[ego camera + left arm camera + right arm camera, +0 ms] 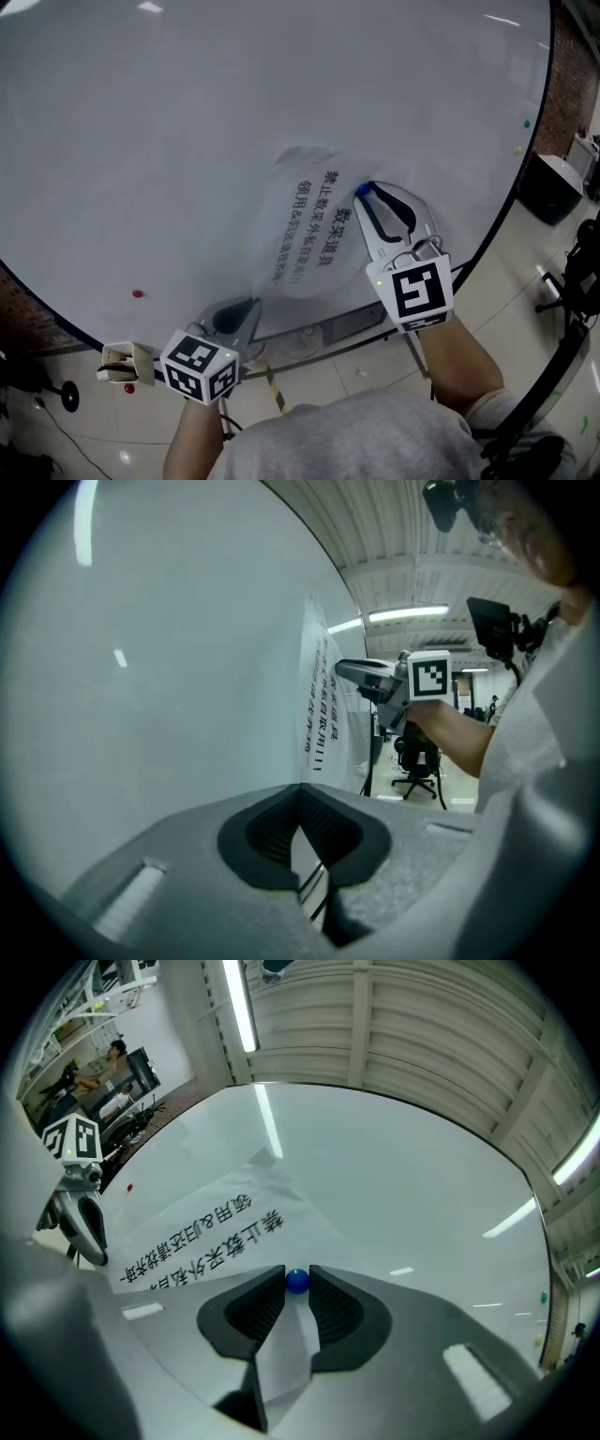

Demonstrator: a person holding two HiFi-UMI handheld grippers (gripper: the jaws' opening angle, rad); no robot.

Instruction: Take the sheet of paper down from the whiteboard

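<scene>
A white sheet of paper (309, 225) with dark print hangs on the whiteboard (187, 141), bulging away from it. A small blue magnet (297, 1281) sits on the sheet's right side. My right gripper (297, 1283) has its two tips closed against this magnet, one on each side; the head view shows the same grip, with the right gripper (364, 192) at the paper's edge. My left gripper (253, 303) is shut on the sheet's lower left edge. In the left gripper view the paper (323, 705) runs down into the closed left gripper (301, 787).
A red magnet (138, 293) sticks to the board at lower left. Green (526, 123) and yellow (517, 150) magnets sit near its right rim. The board's tray (347, 323) runs below the sheet, with an eraser (127, 364) at left. An office chair (417, 761) stands behind.
</scene>
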